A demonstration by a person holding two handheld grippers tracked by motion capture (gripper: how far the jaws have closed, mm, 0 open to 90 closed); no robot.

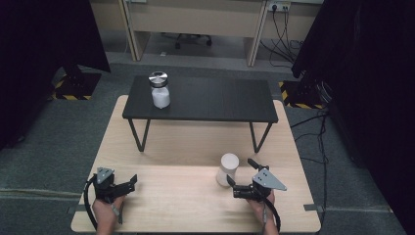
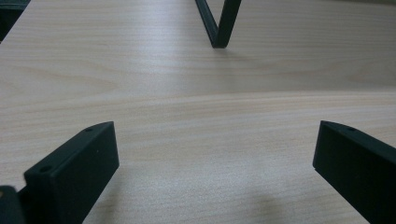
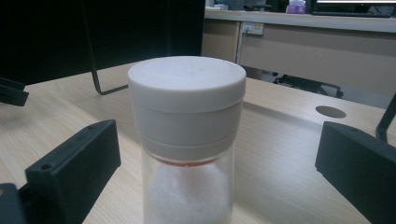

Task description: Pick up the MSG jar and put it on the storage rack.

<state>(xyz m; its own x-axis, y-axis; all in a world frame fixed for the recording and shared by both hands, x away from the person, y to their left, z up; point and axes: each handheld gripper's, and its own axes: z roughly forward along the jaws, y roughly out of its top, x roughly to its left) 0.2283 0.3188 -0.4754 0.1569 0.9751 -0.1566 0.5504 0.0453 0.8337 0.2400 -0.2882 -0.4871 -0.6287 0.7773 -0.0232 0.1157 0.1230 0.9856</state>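
White and round, the cap of a jar sits right between the two black jaws of the right gripper. The jaws are wide open. One jaw is on each side of the jar, and neither one touches it. The gripper holds nothing. In the right gripper view the jar stands up straight, very close in front of the camera. Its body is clear, and white powder fills it up to near the cap. A thin red ring shows just under the cap.

From the high view, the jar stands on the light wood table, just ahead of the right gripper and a little to its left. A hand holds that gripper from behind.

The left gripper is well apart from the jar, far off to the jar's left side. Its jaws are wide open too, and nothing is between them but bare table. It sits low, close to the wood. Ahead of it stands a black leg of the small dark bench.

On that bench, far ahead of both grippers, stands a second jar with a shiny grey lid.
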